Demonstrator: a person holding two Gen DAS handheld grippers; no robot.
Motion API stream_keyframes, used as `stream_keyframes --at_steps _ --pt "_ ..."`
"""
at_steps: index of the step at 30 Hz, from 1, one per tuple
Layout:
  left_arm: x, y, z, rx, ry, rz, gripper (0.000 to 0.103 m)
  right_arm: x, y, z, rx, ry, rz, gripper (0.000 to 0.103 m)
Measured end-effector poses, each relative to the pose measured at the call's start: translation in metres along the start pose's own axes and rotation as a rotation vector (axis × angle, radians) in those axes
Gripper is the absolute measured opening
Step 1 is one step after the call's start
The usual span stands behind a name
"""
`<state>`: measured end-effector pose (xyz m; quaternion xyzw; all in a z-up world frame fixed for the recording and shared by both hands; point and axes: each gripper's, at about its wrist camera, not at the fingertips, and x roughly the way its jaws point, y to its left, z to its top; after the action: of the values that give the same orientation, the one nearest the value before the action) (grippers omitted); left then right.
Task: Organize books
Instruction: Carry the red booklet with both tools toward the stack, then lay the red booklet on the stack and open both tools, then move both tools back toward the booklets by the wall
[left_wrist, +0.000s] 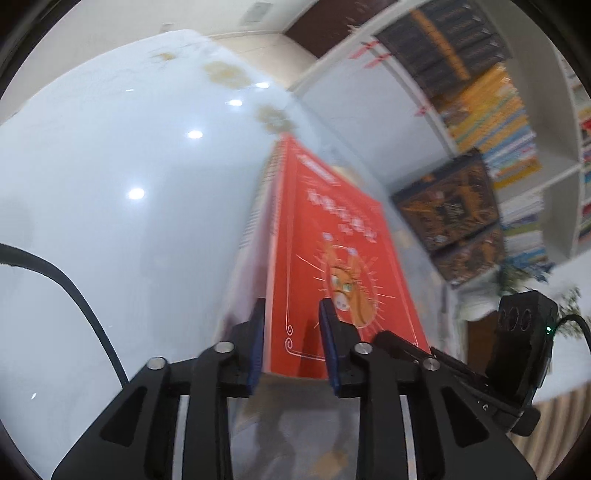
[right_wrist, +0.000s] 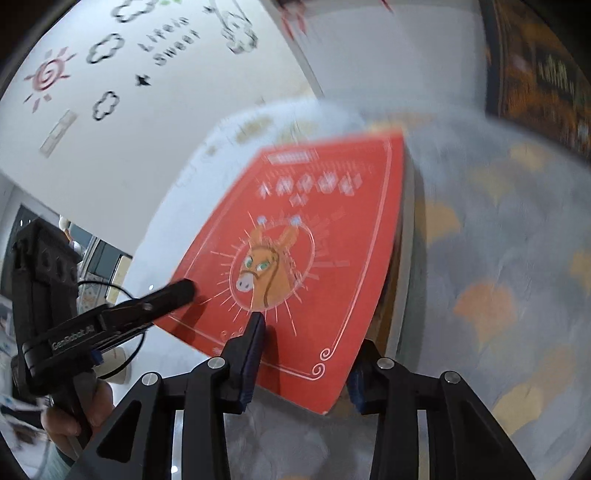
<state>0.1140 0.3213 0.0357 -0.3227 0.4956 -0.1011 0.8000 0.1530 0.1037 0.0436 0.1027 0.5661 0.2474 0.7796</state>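
My left claw (left_wrist: 291, 339) and right claw (right_wrist: 304, 350) stand a little spread at the near corners of the red book (right_wrist: 306, 251) on the patterned cloth (right_wrist: 498, 258), apparently not pinching it; it looks stiff, smooth-covered, probably slippery.

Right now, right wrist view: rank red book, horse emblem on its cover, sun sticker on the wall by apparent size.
1. red book, by far the largest.
2. horse emblem.
3. sun sticker, which looks smallest, but it is farther from the camera, so its true size is unsure.
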Motion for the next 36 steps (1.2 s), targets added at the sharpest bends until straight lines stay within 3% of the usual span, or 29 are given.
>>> stream_keyframes --at_steps 3,4,5,7,10,14,16,21,25,31,34,36 --pt "-0.009 0.017 -0.016 -0.063 -0.008 0.031 0.030 0.002 -0.009 -0.005 0.040 0.021 0.030 0.039" --pt "-0.013 0.021 -0.022 -0.081 -0.013 0.048 0.030 0.000 -0.010 -0.006 0.047 0.033 0.029 0.046" --pt "-0.018 0.024 -0.029 -0.097 -0.019 0.077 0.031 -0.003 -0.012 -0.008 0.052 0.048 0.034 0.060" --pt "-0.026 0.024 -0.044 -0.118 -0.030 0.128 0.033 -0.012 -0.016 -0.016 0.056 0.053 0.038 0.067" --pt "-0.037 0.009 -0.071 -0.119 -0.030 0.141 0.034 -0.031 -0.030 -0.039 0.065 0.048 0.055 0.067" --pt "-0.051 -0.027 -0.115 -0.096 -0.092 0.177 0.055 -0.062 -0.068 -0.081 0.108 0.072 0.078 0.067" --pt "-0.053 -0.050 -0.138 -0.088 -0.109 0.162 0.058 -0.081 -0.094 -0.103 0.125 0.081 0.049 0.067" --pt "-0.040 -0.114 -0.187 -0.005 -0.090 0.128 0.058 -0.159 -0.176 -0.155 0.191 0.028 -0.023 0.067" --pt "-0.030 -0.168 -0.212 0.058 -0.075 0.057 0.059 -0.214 -0.226 -0.189 0.245 -0.023 -0.083 0.069" --pt "-0.002 -0.238 -0.240 0.185 -0.044 0.018 0.063 -0.261 -0.269 -0.235 0.296 -0.091 -0.142 0.071" --pt "0.017 -0.259 -0.252 0.266 -0.017 0.058 0.063 -0.266 -0.267 -0.246 0.275 -0.110 -0.145 0.071" --pt "0.025 -0.268 -0.258 0.349 -0.049 0.167 0.063 -0.260 -0.262 -0.245 0.230 -0.107 -0.136 0.071"
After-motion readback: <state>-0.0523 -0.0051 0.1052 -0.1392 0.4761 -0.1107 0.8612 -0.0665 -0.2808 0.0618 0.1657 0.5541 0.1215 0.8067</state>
